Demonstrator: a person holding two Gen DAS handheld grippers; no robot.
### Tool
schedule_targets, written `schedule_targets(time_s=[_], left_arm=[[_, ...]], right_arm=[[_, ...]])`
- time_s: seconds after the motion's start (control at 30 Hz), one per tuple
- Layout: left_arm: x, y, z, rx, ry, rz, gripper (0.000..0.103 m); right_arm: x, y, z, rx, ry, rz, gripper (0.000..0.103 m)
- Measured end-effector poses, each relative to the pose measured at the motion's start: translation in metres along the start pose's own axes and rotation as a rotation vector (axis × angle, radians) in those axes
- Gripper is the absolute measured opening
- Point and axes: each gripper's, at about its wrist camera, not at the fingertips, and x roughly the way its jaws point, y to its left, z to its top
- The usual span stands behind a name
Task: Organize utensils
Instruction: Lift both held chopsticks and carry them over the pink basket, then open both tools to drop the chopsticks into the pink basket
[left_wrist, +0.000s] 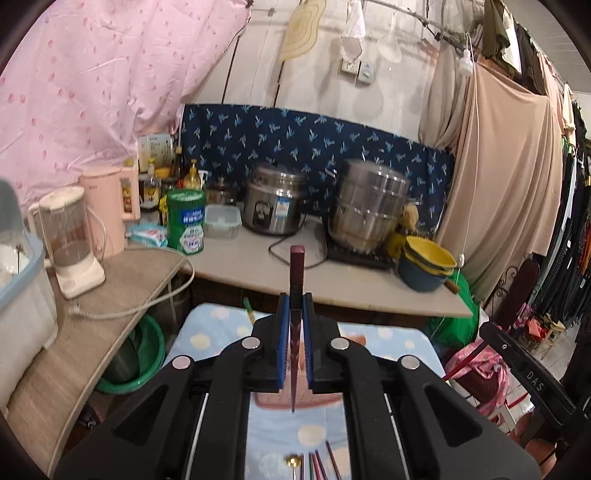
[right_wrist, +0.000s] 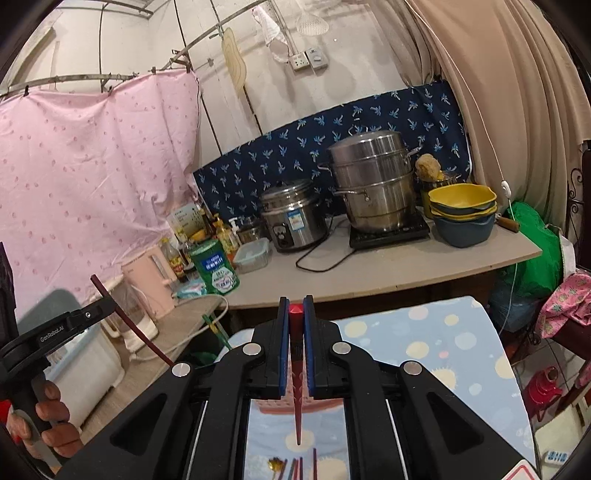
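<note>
My left gripper (left_wrist: 295, 301) is shut on a dark maroon chopstick (left_wrist: 296, 273) that stands up between the blue pads, its thick end on top. My right gripper (right_wrist: 295, 301) is shut on a red chopstick (right_wrist: 296, 314), thick end up, thin tip pointing down. Both are held above a blue dotted cloth (left_wrist: 218, 332), also in the right wrist view (right_wrist: 424, 332). More chopsticks (left_wrist: 321, 461) and a gold spoon end (left_wrist: 293, 460) lie on the cloth below. The left gripper with its maroon chopstick (right_wrist: 129, 321) shows at the left of the right wrist view.
A counter (left_wrist: 258, 266) behind the cloth holds a rice cooker (left_wrist: 275, 206), steel steamer pot (left_wrist: 369, 210), stacked yellow and blue bowls (left_wrist: 424, 269), a green tin (left_wrist: 186, 221) and bottles. A side shelf holds a blender (left_wrist: 70, 236) and pink kettle (left_wrist: 110, 206). A pink basket (right_wrist: 295, 406) sits under the grippers.
</note>
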Motion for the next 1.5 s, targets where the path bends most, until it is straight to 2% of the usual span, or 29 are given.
schedule_targets(time_s=[0.3, 0.47, 0.6, 0.93, 1.17, 1.2, 1.27, 1.33, 1.5], left_arm=[[0.035, -0.003, 0.036, 0.029, -0.079, 0.033, 0.007], [0.061, -0.003, 0.043, 0.044, -0.081, 0.053, 0.007], [0.082, 0.0, 0.036, 0.039, -0.057, 0.05, 0.007], [0.128, 0.015, -0.001, 0.009, 0.05, 0.05, 0.007], [0.142, 0.026, -0.016, -0.015, 0.089, 0.056, 0.007], [0.142, 0.027, -0.017, -0.013, 0.087, 0.063, 0.008], [0.141, 0.027, -0.02, -0.009, 0.087, 0.07, 0.017], [0.139, 0.028, -0.022, -0.015, 0.087, 0.074, 0.036], [0.13, 0.03, -0.027, -0.017, 0.086, 0.084, 0.037]], right_arm=[[0.039, 0.0, 0.048, 0.093, -0.123, 0.051, 0.007], [0.064, -0.002, 0.059, 0.111, -0.14, 0.046, 0.007], [0.088, -0.005, 0.051, 0.106, -0.097, 0.032, 0.007], [0.144, -0.01, 0.005, 0.049, 0.048, -0.004, 0.007], [0.162, -0.011, -0.015, 0.03, 0.101, -0.035, 0.01], [0.162, -0.01, -0.017, 0.025, 0.095, -0.044, 0.011], [0.16, -0.01, -0.019, 0.021, 0.091, -0.051, 0.02], [0.157, -0.01, -0.019, 0.027, 0.084, -0.052, 0.026], [0.148, -0.008, -0.02, 0.021, 0.086, -0.045, 0.026]])
